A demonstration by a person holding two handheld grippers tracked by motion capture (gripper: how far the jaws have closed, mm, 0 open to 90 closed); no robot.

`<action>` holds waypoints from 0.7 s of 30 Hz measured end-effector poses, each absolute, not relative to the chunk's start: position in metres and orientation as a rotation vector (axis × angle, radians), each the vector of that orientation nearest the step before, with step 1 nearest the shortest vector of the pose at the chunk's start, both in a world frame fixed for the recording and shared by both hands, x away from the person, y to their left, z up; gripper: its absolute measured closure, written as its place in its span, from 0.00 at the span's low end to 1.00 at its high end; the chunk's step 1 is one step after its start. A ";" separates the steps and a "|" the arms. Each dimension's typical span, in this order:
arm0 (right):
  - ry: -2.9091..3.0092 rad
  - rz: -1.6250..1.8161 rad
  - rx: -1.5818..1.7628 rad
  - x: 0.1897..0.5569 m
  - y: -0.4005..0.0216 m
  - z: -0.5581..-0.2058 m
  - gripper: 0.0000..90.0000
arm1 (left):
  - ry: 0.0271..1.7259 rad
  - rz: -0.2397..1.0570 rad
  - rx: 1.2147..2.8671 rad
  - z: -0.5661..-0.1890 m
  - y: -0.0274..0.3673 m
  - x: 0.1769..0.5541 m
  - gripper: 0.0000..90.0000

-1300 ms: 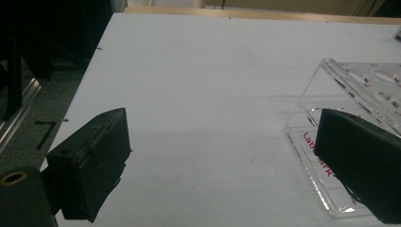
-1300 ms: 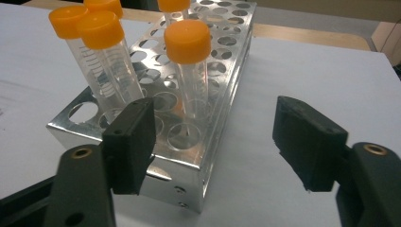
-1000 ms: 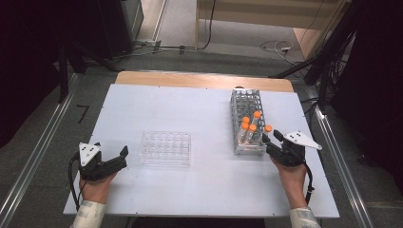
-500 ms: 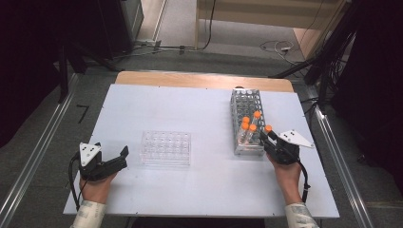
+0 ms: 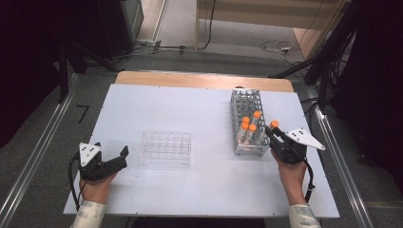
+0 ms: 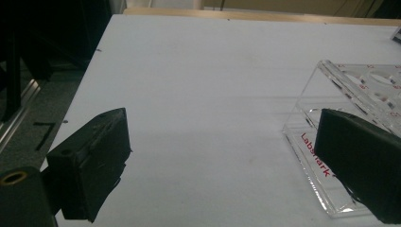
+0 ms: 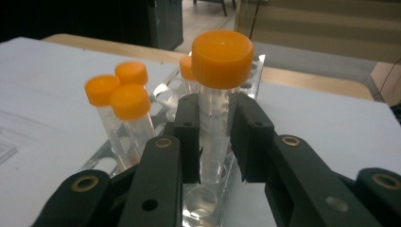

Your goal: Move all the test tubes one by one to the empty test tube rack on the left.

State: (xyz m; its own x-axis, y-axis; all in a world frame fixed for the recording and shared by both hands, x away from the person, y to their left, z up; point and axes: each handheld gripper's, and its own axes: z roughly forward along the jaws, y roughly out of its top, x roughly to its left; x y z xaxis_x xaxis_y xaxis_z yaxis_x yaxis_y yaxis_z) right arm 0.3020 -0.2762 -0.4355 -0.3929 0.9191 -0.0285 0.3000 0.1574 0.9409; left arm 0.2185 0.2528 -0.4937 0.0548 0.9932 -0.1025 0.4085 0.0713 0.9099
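The white surface point(image 5: 199, 109) fills most of the high view, with a wooden edge along its far side and dark floor, cables and metal rails around it. On its right half stands a metal tube rack point(image 5: 247, 118), its long side running away from the person. Near the middle lies a clear well plate point(image 5: 166, 148), flat and well apart from the rack.

Several orange-capped tubes stand upright in the near end of the rack. The right tool point(image 5: 275, 133) sits just beside the rack's near right corner, and its jaws have just been closing. In the right gripper view they press on both sides of one orange-capped tube point(image 7: 215, 123), below the cap, so the right tool point(image 7: 215, 142) grips that tube. The tube's long axis is vertical, its foot still down in a rack hole, with three other capped tubes point(image 7: 118, 94) close on the left of that view. Judging from this, the coming move is a straight lift along that axis, keeping clear of the neighbours.

The left tool point(image 5: 114, 159) rests on the surface near the front left, jaws wide apart and empty. In the left gripper view the plate's corner point(image 6: 340, 142) lies just beside one jaw. The right hand point(image 5: 291, 175) is much the nearer to the rack.
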 end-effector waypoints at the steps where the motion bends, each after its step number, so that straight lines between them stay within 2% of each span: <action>1: 1.789 1.252 1.154 0.300 -0.277 -0.432 0.79 | 1.489 0.859 1.468 -0.493 0.253 0.218 0.05; 8: 1.787 1.309 1.143 0.283 -0.281 -0.414 0.79 | 1.477 0.871 1.455 -0.490 0.252 0.215 0.05; 11: 1.814 1.311 1.125 0.273 -0.280 -0.413 0.79 | 1.453 0.911 1.442 -0.486 0.249 0.212 0.05; 21: 1.917 1.342 1.052 0.247 -0.262 -0.413 0.80 | 1.341 0.904 1.440 -0.471 0.230 0.200 0.08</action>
State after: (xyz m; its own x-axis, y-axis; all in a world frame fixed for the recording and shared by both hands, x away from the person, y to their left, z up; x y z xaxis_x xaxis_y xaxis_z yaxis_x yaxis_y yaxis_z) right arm 0.2469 -0.2621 -0.4134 -0.5296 0.8481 -0.0128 0.2780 0.1878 0.9420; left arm 0.2005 0.2302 -0.4711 0.1296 0.9884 -0.0796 0.2968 0.0379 0.9542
